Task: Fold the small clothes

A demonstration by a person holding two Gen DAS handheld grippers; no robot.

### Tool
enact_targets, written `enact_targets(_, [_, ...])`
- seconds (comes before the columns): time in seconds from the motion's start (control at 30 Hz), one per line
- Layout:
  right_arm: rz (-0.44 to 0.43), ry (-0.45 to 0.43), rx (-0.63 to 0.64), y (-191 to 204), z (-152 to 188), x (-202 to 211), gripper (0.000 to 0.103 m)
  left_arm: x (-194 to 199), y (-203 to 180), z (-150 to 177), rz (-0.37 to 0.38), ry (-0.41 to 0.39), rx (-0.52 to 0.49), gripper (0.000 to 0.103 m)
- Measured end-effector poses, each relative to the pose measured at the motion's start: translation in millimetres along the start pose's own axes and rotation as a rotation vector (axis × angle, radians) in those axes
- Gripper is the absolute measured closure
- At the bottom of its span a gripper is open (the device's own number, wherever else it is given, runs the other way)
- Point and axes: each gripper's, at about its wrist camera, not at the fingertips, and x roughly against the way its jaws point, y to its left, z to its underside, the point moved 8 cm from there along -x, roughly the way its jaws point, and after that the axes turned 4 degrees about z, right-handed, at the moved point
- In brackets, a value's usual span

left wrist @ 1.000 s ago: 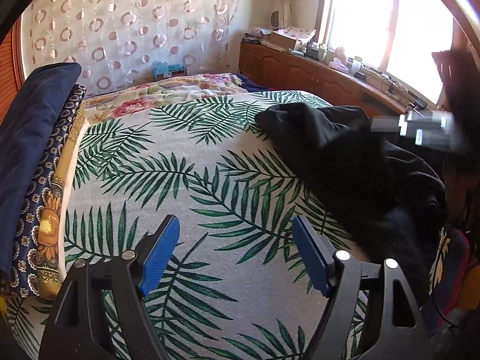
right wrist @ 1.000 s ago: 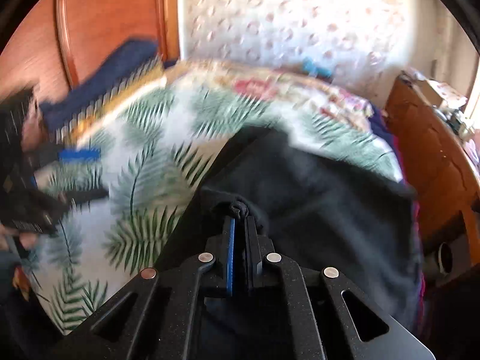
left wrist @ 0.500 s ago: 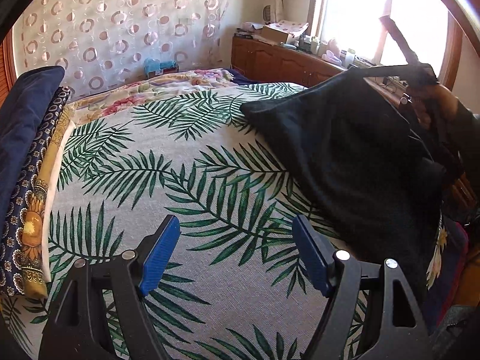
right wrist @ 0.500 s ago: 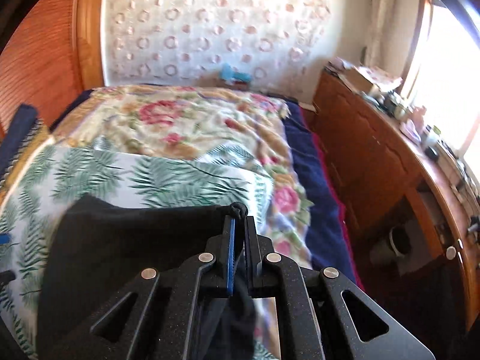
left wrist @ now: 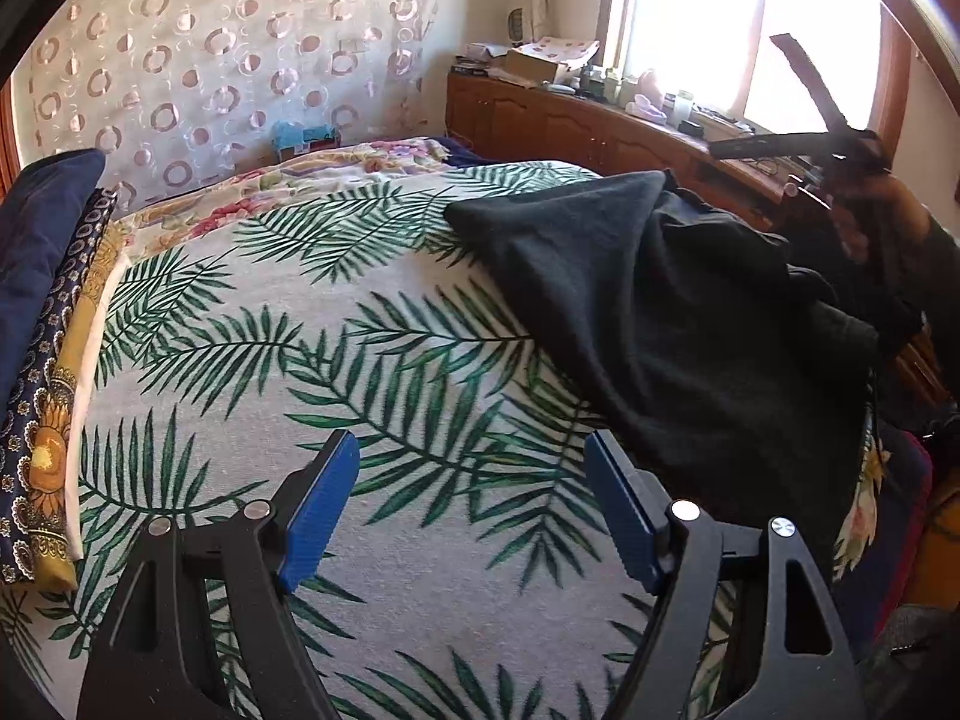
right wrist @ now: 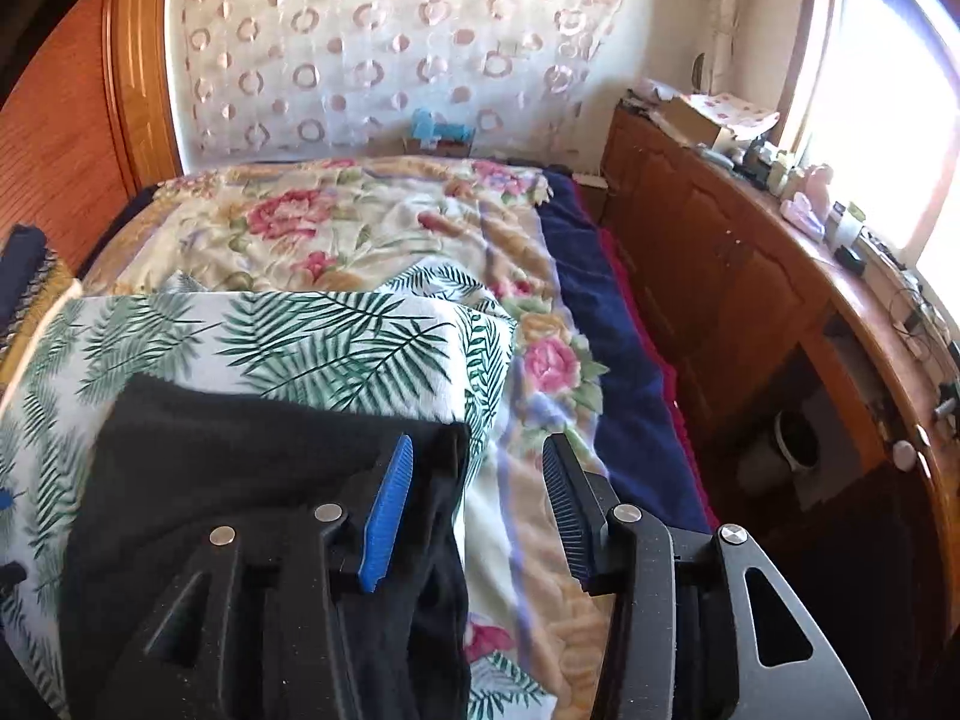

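A black garment (left wrist: 660,312) lies spread on the right side of the palm-leaf blanket (left wrist: 360,372) on the bed. My left gripper (left wrist: 474,498) is open and empty, low over the blanket, left of the garment's near edge. My right gripper (right wrist: 477,498) is open; the garment (right wrist: 240,468) lies under and left of its left finger (right wrist: 387,510), its corner between the jaws. In the left wrist view the right gripper (left wrist: 798,144) shows at far right above the garment, held by a hand.
Folded dark blue and patterned bedding (left wrist: 42,312) is stacked along the left bed edge. A floral quilt (right wrist: 372,228) covers the far end. A wooden cabinet (right wrist: 750,300) with clutter runs under the window on the right. A patterned curtain (left wrist: 240,60) hangs behind.
My right gripper was shut on the garment's corner and held it up; now it is open and the garment has dropped flat onto the blanket. My left gripper has stayed open and nearly still.
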Motion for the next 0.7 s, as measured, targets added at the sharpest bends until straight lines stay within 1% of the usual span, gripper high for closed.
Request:
enact_targets(0.1, [-0.053, -0.015, 0.017, 15.7, 32.3, 41.1, 0.056, 0.7, -11.5, -0.1, 0.018, -0.005, -0.014, 0.025])
enact_targets(0.2, [-0.078, 0.002, 0.032, 24.3, 66.0, 68.7, 0.056, 1.3, -24.0, 0.1, 0.034, -0.006, -0.032, 0.025])
enact_targets(0.27, [-0.101, 0.022, 0.022, 30.3, 90.9, 84.0, 0.056, 1.8, -33.3, 0.3, 0.047, -0.009, -0.046, 0.025])
enact_targets(0.4, [-0.144, 0.058, -0.023, 33.6, 130.2, 106.8, 0.056, 2.9, -47.6, 1.2, 0.063, -0.011, -0.066, 0.025])
enact_targets(0.5, [-0.179, 0.093, -0.058, 33.8, 149.9, 109.0, 0.056, 4.4, -55.7, 2.7, 0.069, -0.013, -0.079, 0.025])
enact_targets(0.57, [-0.192, 0.115, -0.076, 32.6, 158.9, 103.5, 0.056, 6.0, -60.1, 3.9, 0.071, -0.014, -0.083, 0.025])
enact_targets(0.7, [-0.208, 0.139, -0.085, 28.8, 163.1, 95.2, 0.056, 7.4, -63.0, 6.0, 0.073, -0.014, -0.078, 0.025])
